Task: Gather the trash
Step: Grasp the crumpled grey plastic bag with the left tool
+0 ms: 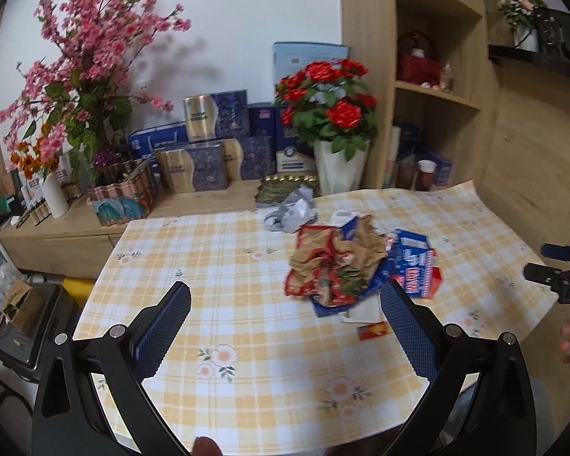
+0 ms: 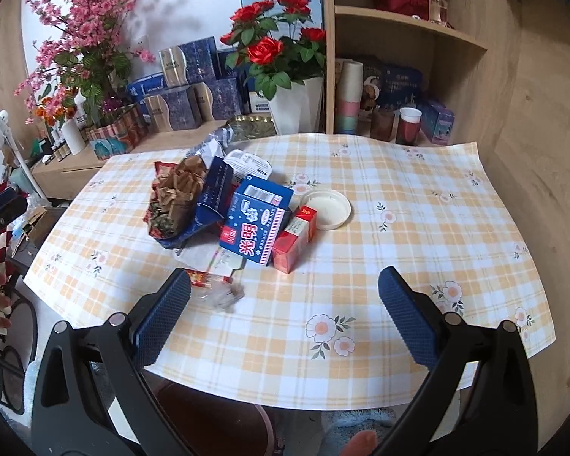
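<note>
A heap of trash lies on the yellow checked tablecloth [image 1: 228, 266] [image 2: 418, 197]: a crumpled brown and red wrapper [image 1: 332, 262] [image 2: 178, 197], a blue and white carton [image 1: 414, 262] [image 2: 256, 224], a small red box [image 2: 296, 237], a white plastic lid [image 2: 326, 209], a silver foil bag [image 1: 294, 211] [image 2: 212, 144] and a small red packet [image 1: 372, 330] [image 2: 205, 278]. My left gripper [image 1: 285, 319] is open, hovering near the table's front, its right finger beside the heap. My right gripper [image 2: 285, 304] is open too, just short of the heap, with nothing between its fingers.
Behind the table a low wooden cabinet [image 1: 57, 235] carries pink blossom branches [image 1: 91, 57], blue gift boxes [image 1: 209, 148] and a red rose pot [image 1: 334, 114] [image 2: 281, 68]. Wooden shelves [image 2: 399, 76] with cups and boxes stand at the right. A dark bin with rubbish [image 1: 22, 315] sits left on the floor.
</note>
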Available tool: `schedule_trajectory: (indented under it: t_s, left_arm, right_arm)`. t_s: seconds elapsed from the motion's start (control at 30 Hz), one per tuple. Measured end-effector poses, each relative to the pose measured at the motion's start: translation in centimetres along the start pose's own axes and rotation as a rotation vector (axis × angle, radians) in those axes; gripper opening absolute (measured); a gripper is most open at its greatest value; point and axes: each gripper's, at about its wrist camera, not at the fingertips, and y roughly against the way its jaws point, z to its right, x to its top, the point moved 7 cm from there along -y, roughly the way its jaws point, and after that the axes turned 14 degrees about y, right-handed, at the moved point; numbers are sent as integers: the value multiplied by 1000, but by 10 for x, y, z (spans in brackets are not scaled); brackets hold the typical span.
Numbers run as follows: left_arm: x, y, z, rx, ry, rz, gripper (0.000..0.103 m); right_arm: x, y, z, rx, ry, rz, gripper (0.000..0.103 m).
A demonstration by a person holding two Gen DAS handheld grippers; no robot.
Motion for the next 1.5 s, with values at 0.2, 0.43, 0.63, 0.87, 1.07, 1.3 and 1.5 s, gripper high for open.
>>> schedule_trajectory:
  t_s: [0.2,0.43,0.63,0.87,1.07,1.3,1.5]
  left_arm:
    - [9,-40,-16,30,9,-68,98]
    - [38,-110,-13,2,-2,-127,98]
    - [72,-200,11,-61,-38,-205,98]
    - [103,-333,0,-144,42,-366,98]
    - [91,-399,13,-184,-73,-427,97]
    - [80,-435,22,-225,-77,-459,93]
    - [66,-435,31,-256,-110,-486,9]
  right_arm:
    - [-1,-32,15,-22,-23,-41,97]
    - [5,-74,47,-40,-82,-48,97]
    - [12,-105,74,-45,-147,-41,97]
    - [9,-131,92,-31,-180,-52,97]
    - [5,-150,101,-38,-186,-77,97]
    - [15,-154,87,9,-158,-43,97]
    - [23,-165,59,76,-126,-50,97]
